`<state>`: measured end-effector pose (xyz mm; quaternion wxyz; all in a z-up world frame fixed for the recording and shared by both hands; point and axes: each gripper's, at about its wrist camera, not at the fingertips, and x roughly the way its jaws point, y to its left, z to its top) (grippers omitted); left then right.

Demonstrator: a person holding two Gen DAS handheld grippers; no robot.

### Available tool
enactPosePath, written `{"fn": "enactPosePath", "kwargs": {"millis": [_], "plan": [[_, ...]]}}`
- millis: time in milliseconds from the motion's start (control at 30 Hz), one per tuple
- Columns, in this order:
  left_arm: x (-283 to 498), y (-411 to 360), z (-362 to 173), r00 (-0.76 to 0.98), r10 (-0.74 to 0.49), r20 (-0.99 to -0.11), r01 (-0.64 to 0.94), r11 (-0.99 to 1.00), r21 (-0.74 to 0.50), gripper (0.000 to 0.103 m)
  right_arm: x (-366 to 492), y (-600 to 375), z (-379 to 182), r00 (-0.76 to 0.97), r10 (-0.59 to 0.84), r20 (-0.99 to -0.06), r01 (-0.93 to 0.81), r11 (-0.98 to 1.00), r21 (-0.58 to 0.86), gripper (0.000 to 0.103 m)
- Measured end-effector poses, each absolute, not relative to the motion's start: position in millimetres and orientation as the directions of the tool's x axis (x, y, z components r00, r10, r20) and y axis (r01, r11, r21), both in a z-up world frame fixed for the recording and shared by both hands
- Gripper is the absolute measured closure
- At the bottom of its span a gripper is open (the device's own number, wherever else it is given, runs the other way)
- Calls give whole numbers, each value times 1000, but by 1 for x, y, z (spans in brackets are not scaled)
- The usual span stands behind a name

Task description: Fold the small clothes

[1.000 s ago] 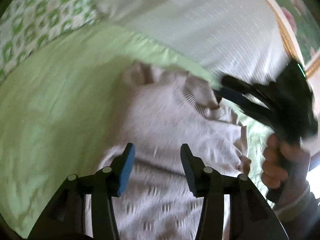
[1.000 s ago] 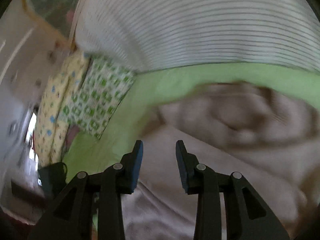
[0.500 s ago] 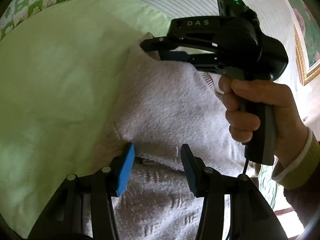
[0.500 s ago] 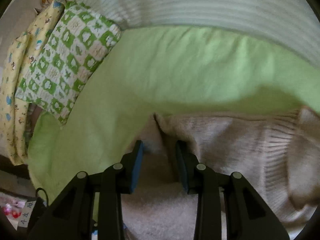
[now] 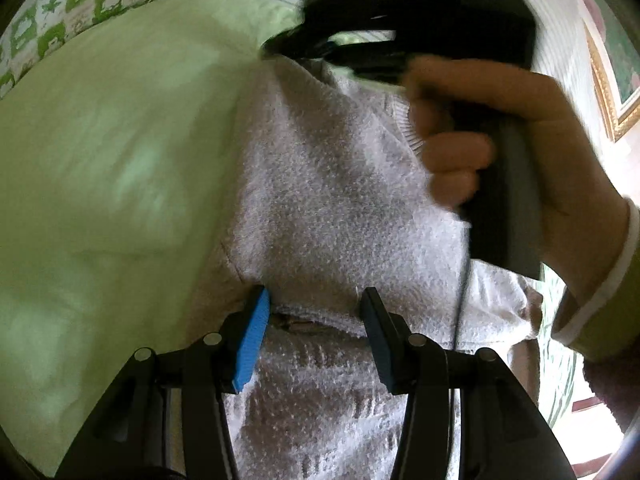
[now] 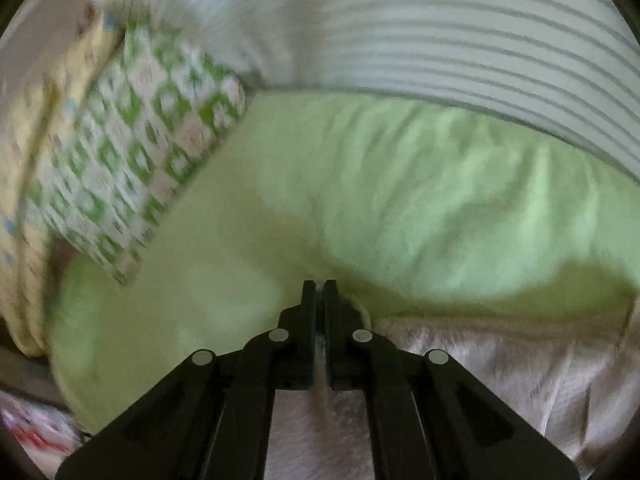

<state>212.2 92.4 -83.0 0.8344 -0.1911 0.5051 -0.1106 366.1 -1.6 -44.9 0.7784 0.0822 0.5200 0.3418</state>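
Two tongs | R tongs [image 6: 319, 286] just closed, pinching fuzzy beige sweater [image 5: 340, 184] edge | L tongs [image 5: 316, 308] half-open, empty

Black fingers [image 5: 256, 332], blue pads; white-cuffed green sleeve [image 5: 596, 320].

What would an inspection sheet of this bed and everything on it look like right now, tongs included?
Surface: light green bedsheet, wrinkled.
Job's things: one pale fuzzy sweater lying on the sheet, its ribbed collar toward the right hand.
Clutter: green-and-white patterned pillow; yellow patterned cloth beside it; striped white bedding at the far side.
Grippers: left tongs open, one pad on each side of a fold edge in the sweater; right tongs have just closed, shut on the sweater's edge.
Cables: a thin dark cable hangs from the right handle.
Surroundings: gold-framed picture on the wall.
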Motion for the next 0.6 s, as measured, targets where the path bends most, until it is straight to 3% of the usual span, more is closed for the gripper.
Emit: {"fn": "enactPosePath", "kwargs": {"millis": [133,300,367,500,600], "plan": [[211,90,-82,459,-388,-799,-17,896,-444,55,345,-53,-9,324,664,-674,-407,741,534,90],[215,87,-86,451,-360,-817,-30,908,-417,55,282,-124,-5,332,706,-626,-367,708,604,90],[215,84,-87,445,-345,-826,-32,916,-400,55,255,-156,-23,332,646,-687,-317,762,564,90],[217,77,-86,441,-315,-840,-28,931,-364,55,230,-235,-70,377,352,-856,-71,933,353,90],[213,75,-83,433,-292,-852,-31,941,-338,54,214,-296,-67,469,272,-840,106,927,360,90]]}}
